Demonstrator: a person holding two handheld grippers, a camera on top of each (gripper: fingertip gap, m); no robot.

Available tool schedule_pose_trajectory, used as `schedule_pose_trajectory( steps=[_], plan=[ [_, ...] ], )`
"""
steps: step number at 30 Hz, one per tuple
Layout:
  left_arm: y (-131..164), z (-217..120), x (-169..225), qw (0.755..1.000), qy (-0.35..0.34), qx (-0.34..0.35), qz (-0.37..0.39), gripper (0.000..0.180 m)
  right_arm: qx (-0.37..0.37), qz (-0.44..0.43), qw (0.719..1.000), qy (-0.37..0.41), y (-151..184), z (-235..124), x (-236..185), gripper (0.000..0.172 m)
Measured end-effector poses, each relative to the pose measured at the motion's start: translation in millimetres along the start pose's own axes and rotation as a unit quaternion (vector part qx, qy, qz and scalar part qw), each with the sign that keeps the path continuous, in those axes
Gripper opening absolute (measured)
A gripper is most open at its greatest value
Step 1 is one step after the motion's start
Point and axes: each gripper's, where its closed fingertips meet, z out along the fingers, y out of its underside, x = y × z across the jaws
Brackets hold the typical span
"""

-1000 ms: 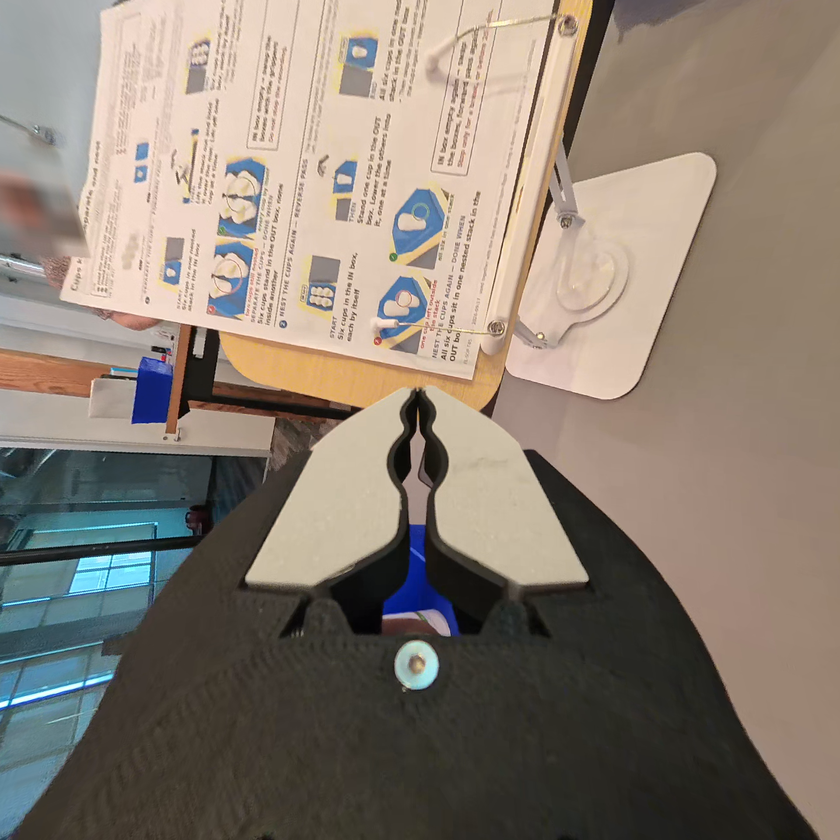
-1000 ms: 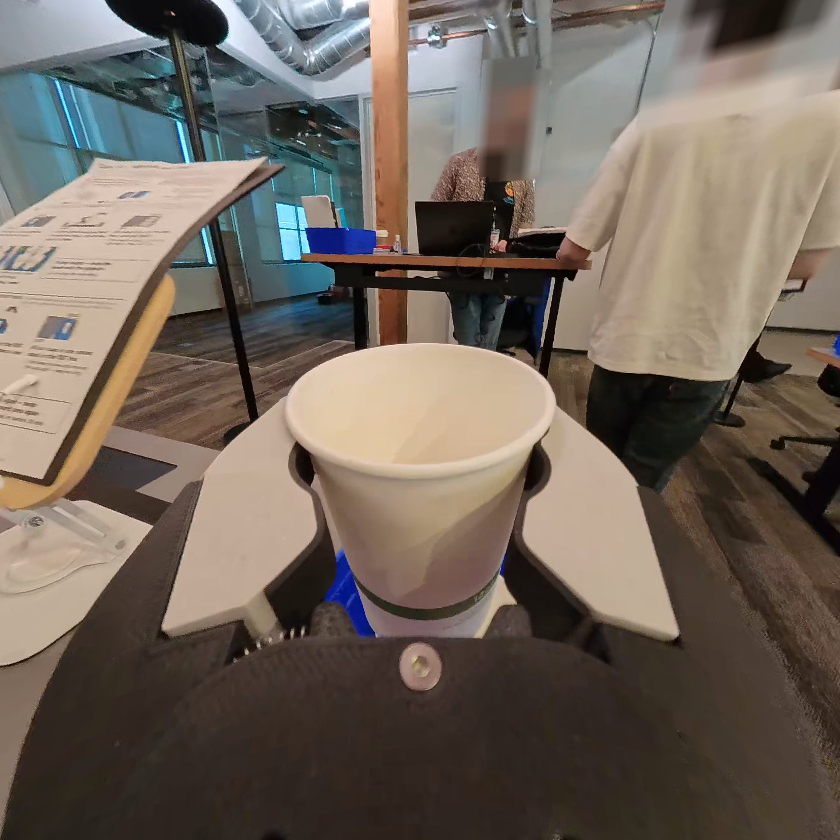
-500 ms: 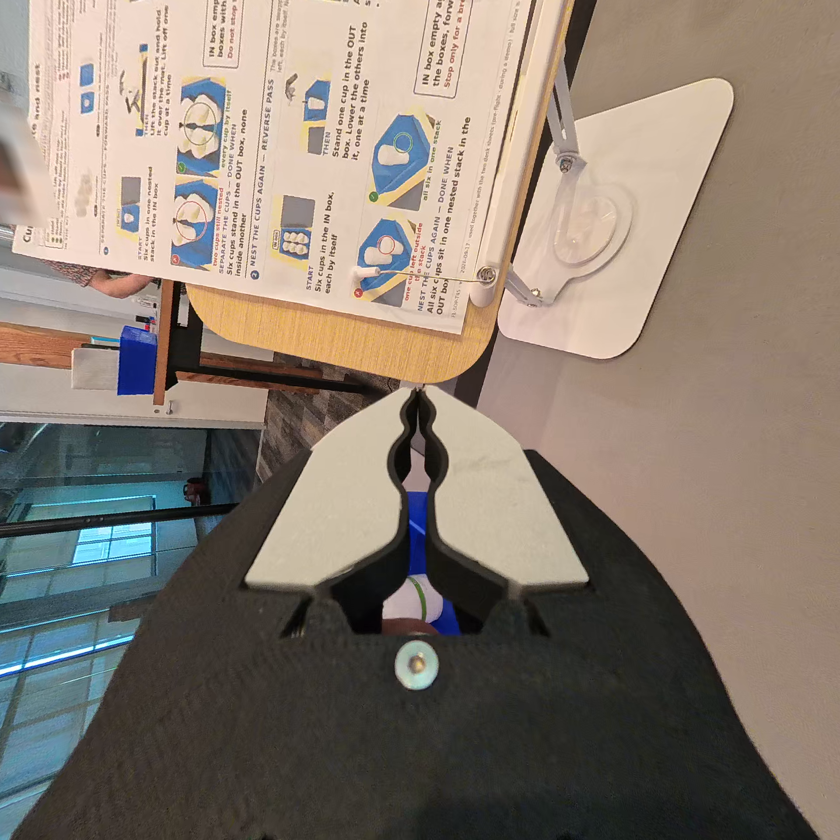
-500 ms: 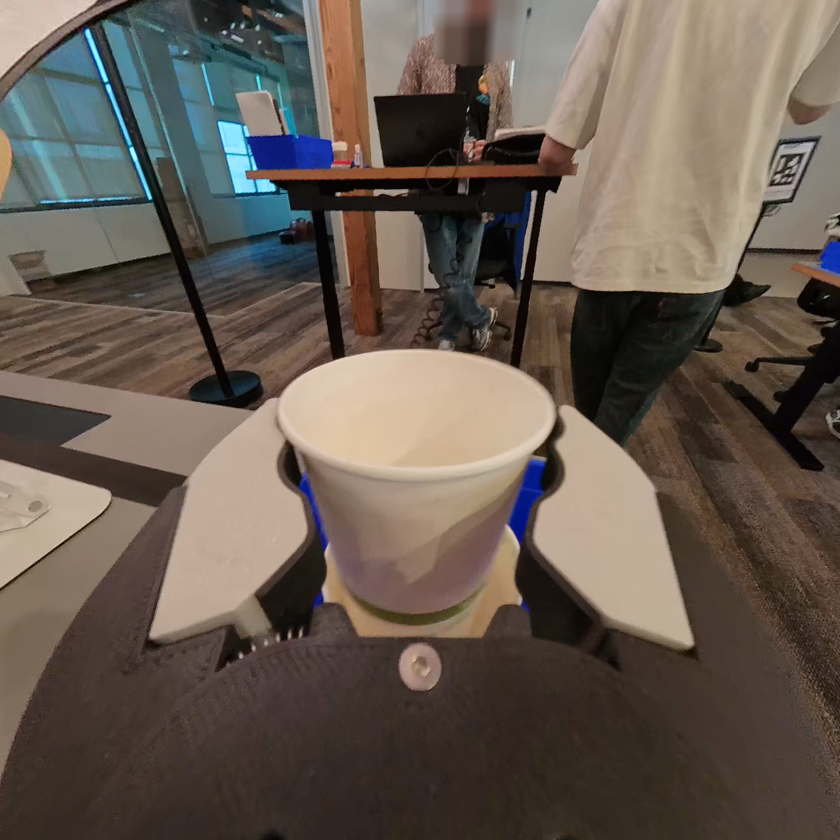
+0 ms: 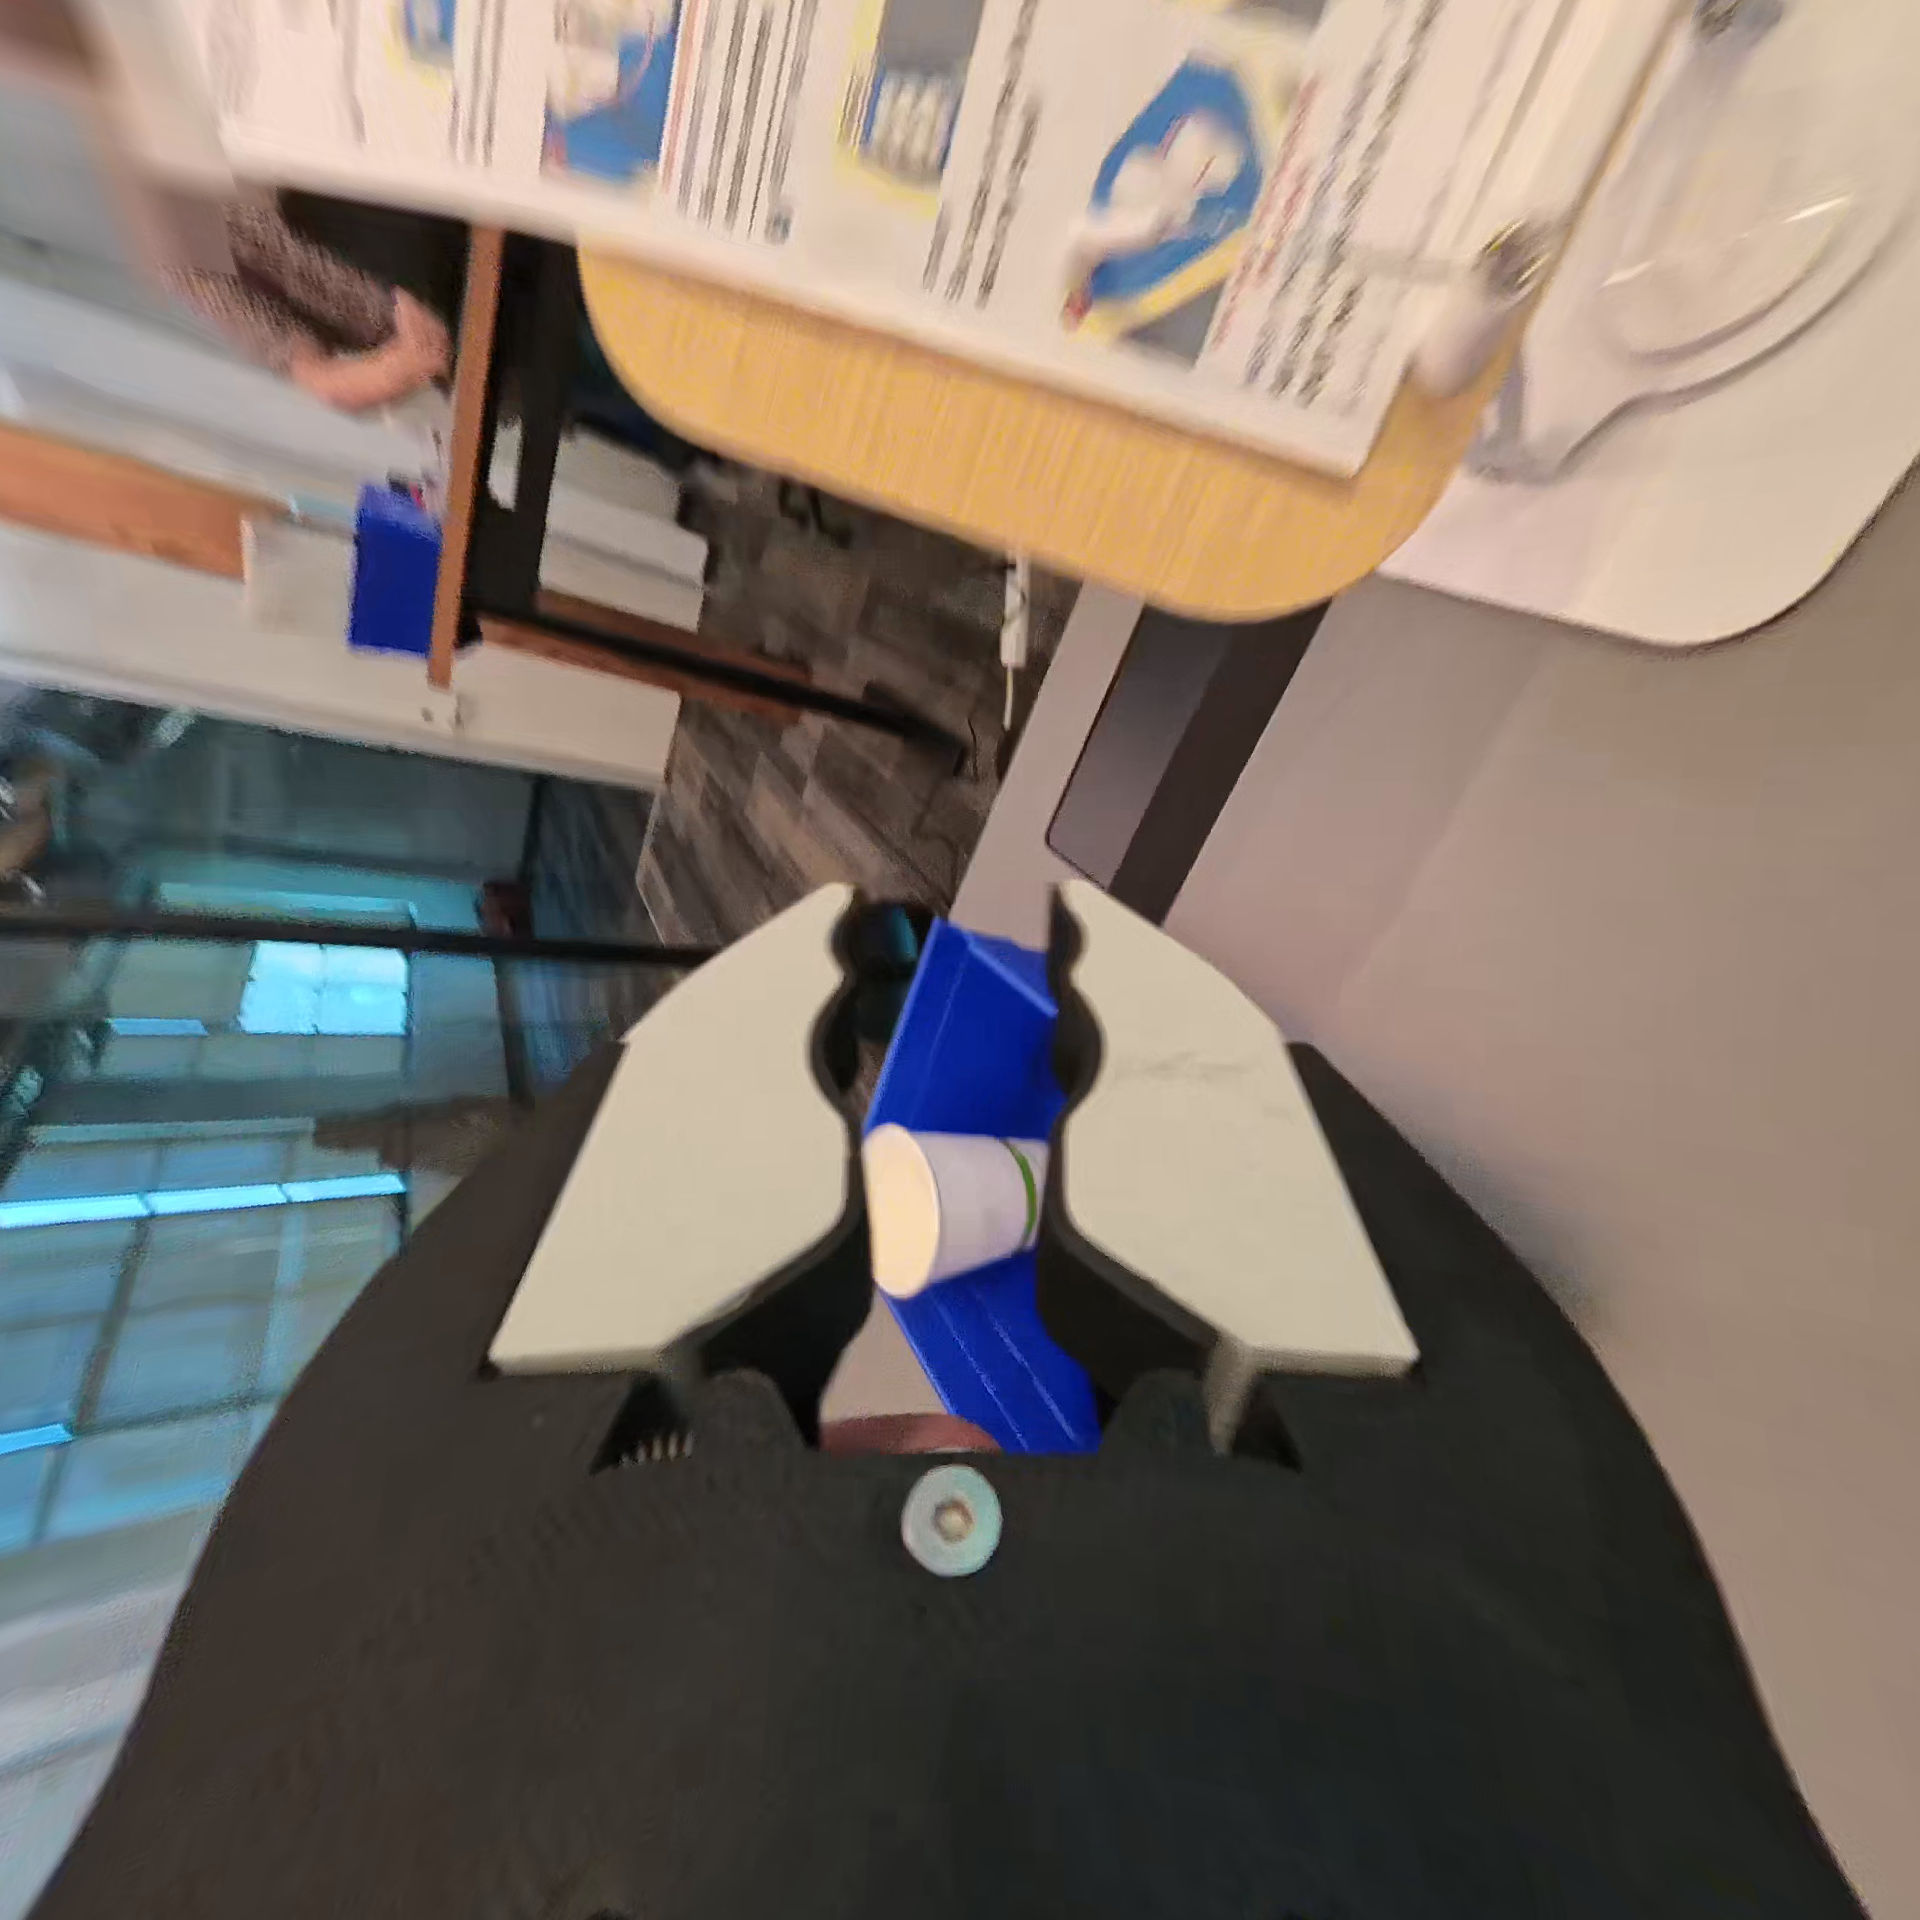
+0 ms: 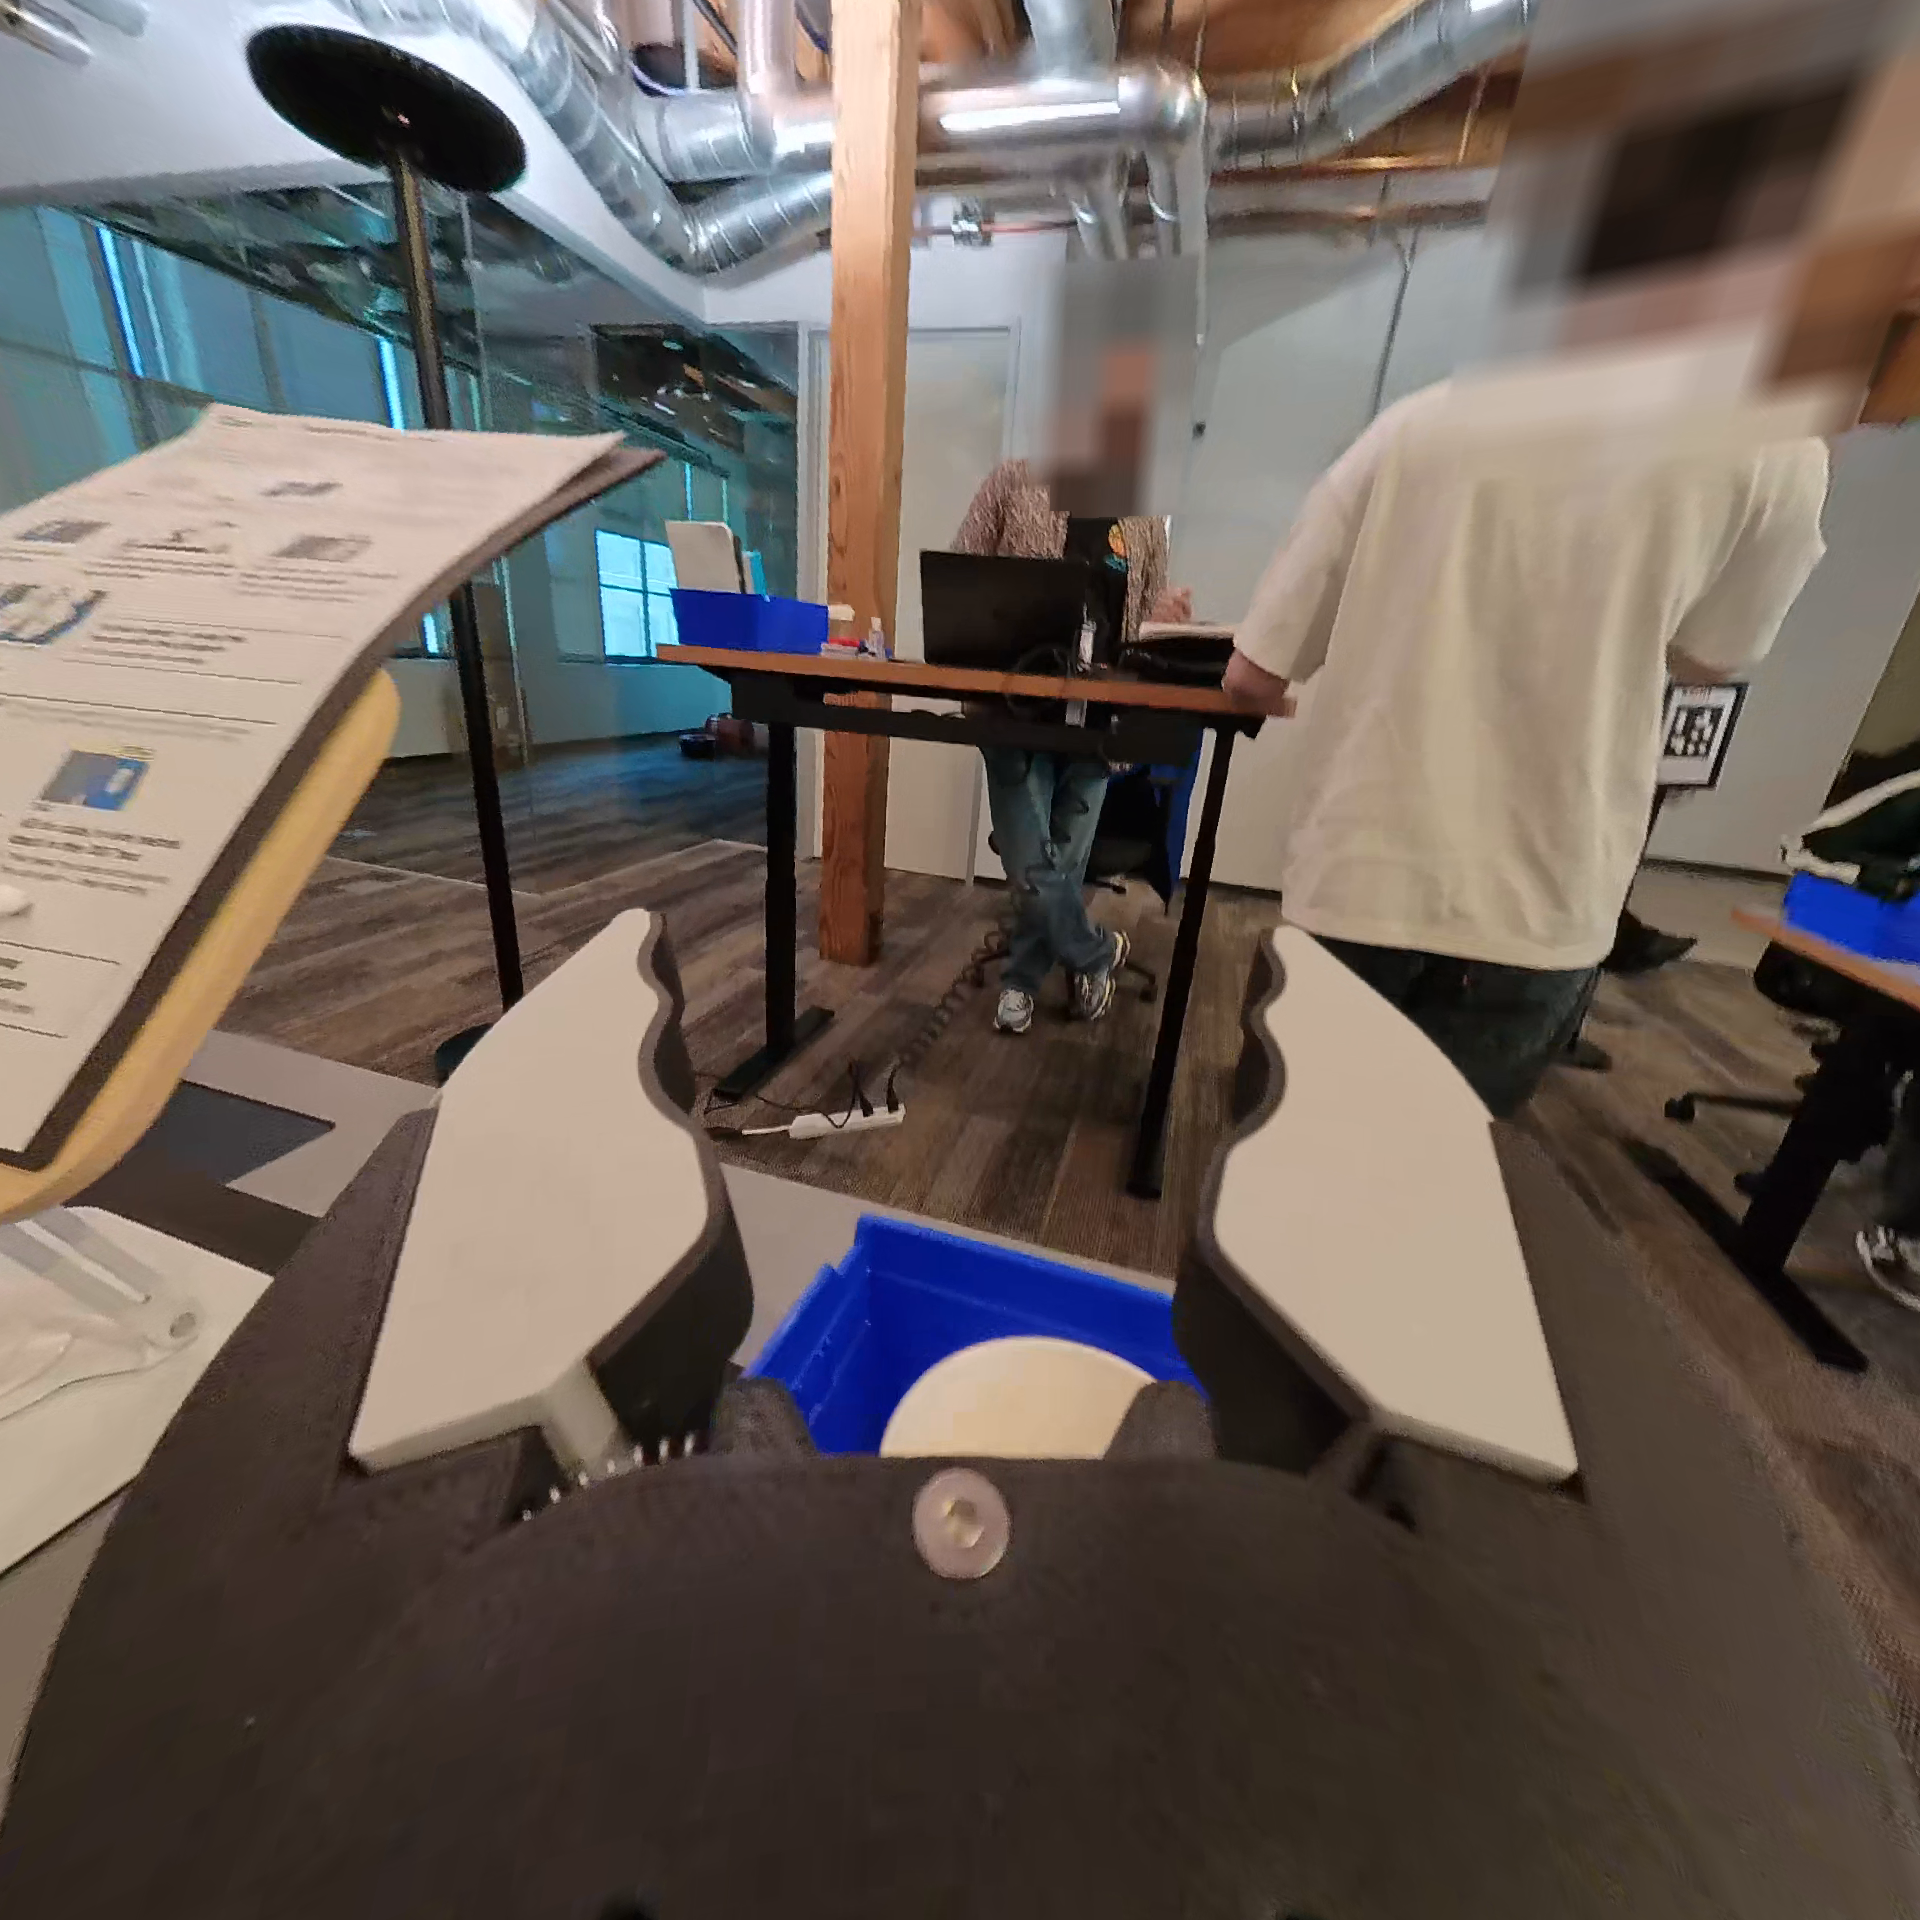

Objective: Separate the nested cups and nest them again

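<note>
1. Holding my right tool wide apart, gripping nothing, above the white cup in the blue bin.
2. My left tool stands partly apart, bare; cup and bin lie beyond it.

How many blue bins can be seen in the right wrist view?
3: one blue bin below the open right gripper, one on the far desk, one at right edge. Others may be hidden.
</note>
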Motion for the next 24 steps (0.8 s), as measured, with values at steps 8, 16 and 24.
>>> schedule_pose_trajectory(
  steps=[8, 16, 24],
  plan=[
    [119, 41, -22, 0.987, 0.013, -0.141, -0.069, 0.068, -0.013, -0.053, 0.998, -0.044, -6, 21, -53, 0.099],
    [217, 100, -10, 0.964, 0.066, -0.244, -0.087, 0.066, -0.028, -0.117, 0.988, -0.1, -3, 41, -118, 0.096],
    [274, 145, 2, 0.946, 0.084, -0.294, -0.105, 0.042, -0.021, -0.134, 0.983, -0.127, -10, 43, -145, 0.094]
  ],
)
